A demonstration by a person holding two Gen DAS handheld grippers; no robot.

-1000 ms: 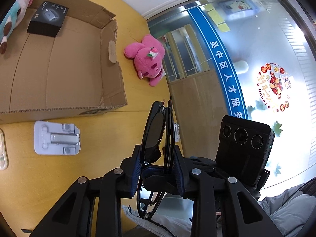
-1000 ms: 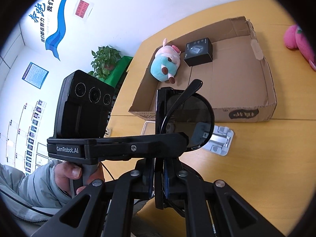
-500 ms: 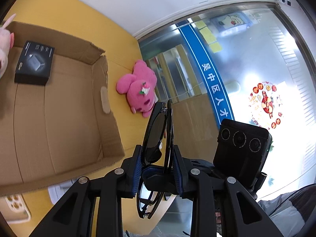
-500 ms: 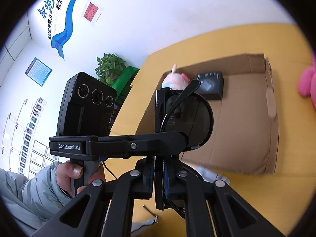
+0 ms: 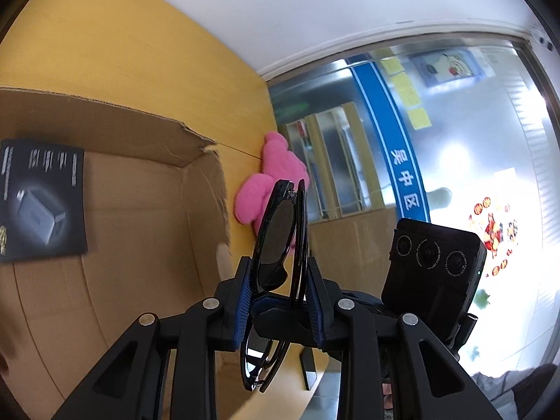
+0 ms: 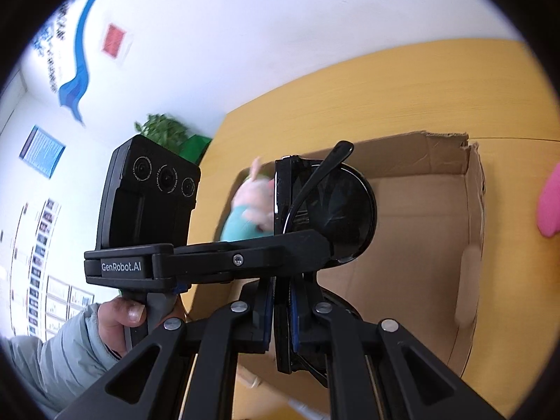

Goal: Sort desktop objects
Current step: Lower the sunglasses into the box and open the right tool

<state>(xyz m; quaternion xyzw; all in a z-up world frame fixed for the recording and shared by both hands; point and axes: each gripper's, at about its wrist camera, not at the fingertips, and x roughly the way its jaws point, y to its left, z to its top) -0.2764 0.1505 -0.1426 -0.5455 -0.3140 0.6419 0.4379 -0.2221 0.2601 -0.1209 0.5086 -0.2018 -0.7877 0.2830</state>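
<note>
Desk: yellow wood, runs to the white wall.

Cardboard box sits open on it, flaps torn. In it: a black carton flat on the floor by the far wall, and a pink-and-teal plush toy, blurred, in the far left corner. A 2nd plush, pink, lies on the desk just outside the box's right wall.

Sunglasses: folded, black, up in the air over the box. Both of my grippers are on them at once.
- Left gripper: fingers pressed in on the folded frame, blue pads touching both sides, 1 lens poking up past the tips.
- Right gripper: also clamped on the frame, edge-on, 1 round lens and a temple arm sticking out above the left gripper's finger, which crosses in front.

Step, my read: carrying the sunglasses to the box; drop-off not yet done.

Next move calls for:
1. Pick a bare patch of box floor between carton and plush toy.
2. Lower together, no twisting between the 2 grips, or the hinge takes the load.
3. Release 1 gripper first, set down with the other, lens side not scraping.

Risk: 2 clamps pulling apart could bend the frame.
</note>
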